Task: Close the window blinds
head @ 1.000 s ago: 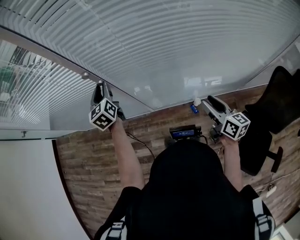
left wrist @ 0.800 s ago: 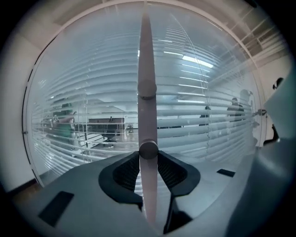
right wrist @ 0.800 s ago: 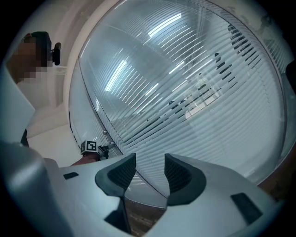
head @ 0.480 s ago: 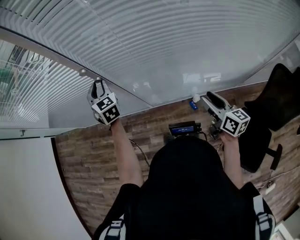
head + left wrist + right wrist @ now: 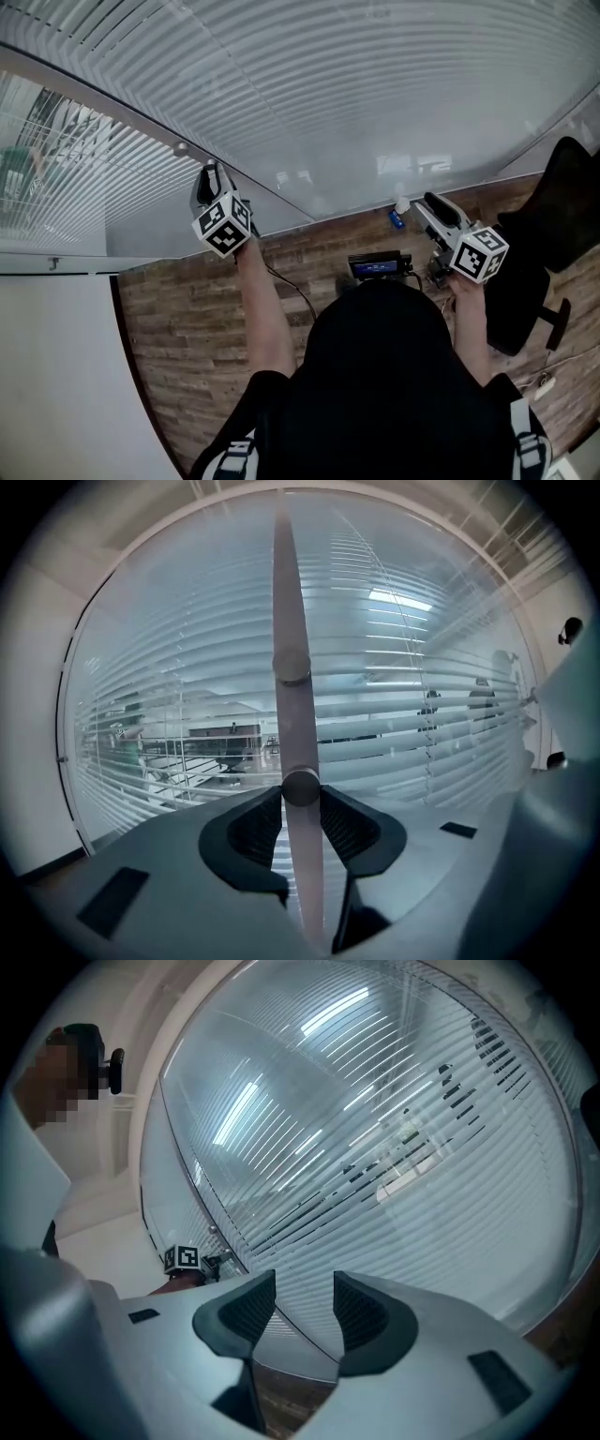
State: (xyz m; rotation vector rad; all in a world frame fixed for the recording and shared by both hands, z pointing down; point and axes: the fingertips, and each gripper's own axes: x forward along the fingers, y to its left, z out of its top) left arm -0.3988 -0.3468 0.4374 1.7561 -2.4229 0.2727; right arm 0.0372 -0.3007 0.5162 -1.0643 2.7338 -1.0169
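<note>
Window blinds (image 5: 309, 94) show slats partly open; left gripper (image 5: 300, 799) fingers, just loosening, clasp the tilt wand (image 5: 286, 592); right gripper (image 5: 305, 1312) gapes empty. More twisting looks needed.

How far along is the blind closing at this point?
Done: the blinds are down. In hand: the left gripper has its pads on the wand, its jaws having just eased slightly wider. Left: the slats are tilted open enough to see through, so the wand likely needs turning. The right gripper is open and empty.
</note>
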